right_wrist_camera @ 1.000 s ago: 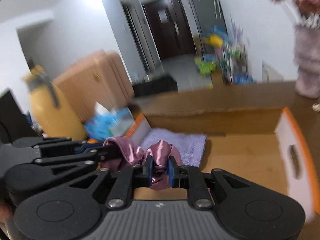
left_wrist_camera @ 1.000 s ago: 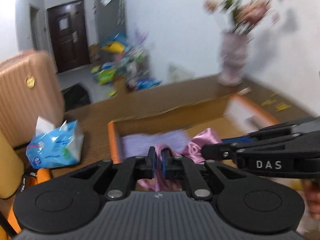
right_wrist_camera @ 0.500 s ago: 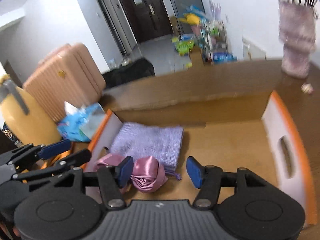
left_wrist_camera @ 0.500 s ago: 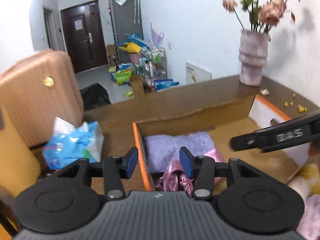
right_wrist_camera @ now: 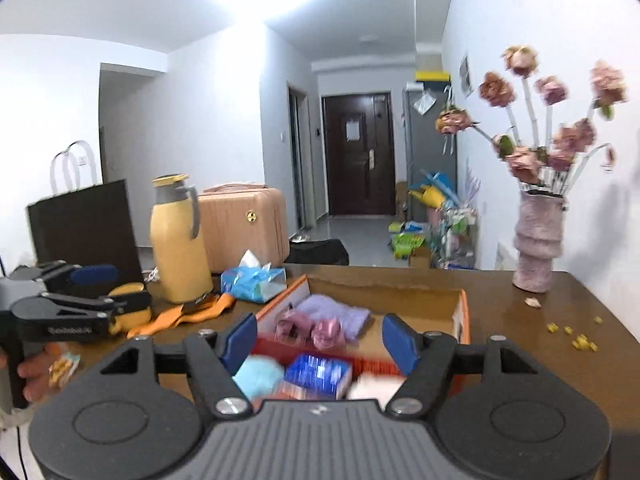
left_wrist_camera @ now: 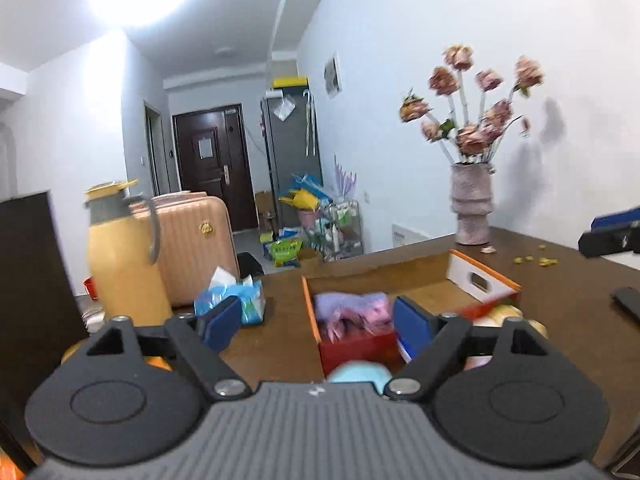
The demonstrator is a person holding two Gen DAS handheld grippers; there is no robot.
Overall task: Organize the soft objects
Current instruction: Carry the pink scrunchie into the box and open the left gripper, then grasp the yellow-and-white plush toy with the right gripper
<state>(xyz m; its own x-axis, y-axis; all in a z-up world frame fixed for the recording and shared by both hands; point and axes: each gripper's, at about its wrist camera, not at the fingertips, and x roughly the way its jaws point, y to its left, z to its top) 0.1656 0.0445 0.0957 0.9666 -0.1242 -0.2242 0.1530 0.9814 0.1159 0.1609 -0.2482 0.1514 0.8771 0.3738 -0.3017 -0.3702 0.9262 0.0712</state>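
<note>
A pink satin cloth (right_wrist_camera: 312, 328) lies crumpled in the orange-edged cardboard box (right_wrist_camera: 463, 314), against a folded purple towel (right_wrist_camera: 338, 312). My right gripper (right_wrist_camera: 320, 340) hangs back from the box with its jaws opening and nothing between them. In the left wrist view the same cloth (left_wrist_camera: 370, 316) and towel (left_wrist_camera: 344, 304) show blurred inside the box (left_wrist_camera: 309, 308). My left gripper (left_wrist_camera: 316, 326) is also drawn back, jaws opening and empty. Nearer me sit a light-blue soft thing (right_wrist_camera: 258, 374), a blue packet (right_wrist_camera: 320, 374) and a white soft thing (right_wrist_camera: 376, 386).
On the brown table stand a yellow jug (right_wrist_camera: 178, 248), a blue tissue pack (right_wrist_camera: 254, 282), a black paper bag (right_wrist_camera: 84, 228) and a vase of flowers (right_wrist_camera: 536, 240). An orange strap (right_wrist_camera: 188, 314) lies left of the box. A hand (right_wrist_camera: 34, 372) holds the left gripper (right_wrist_camera: 116, 288).
Both grippers have let go of the pink satin cloth, which now lies in the box. Both have opened and pulled well back from the box.
</note>
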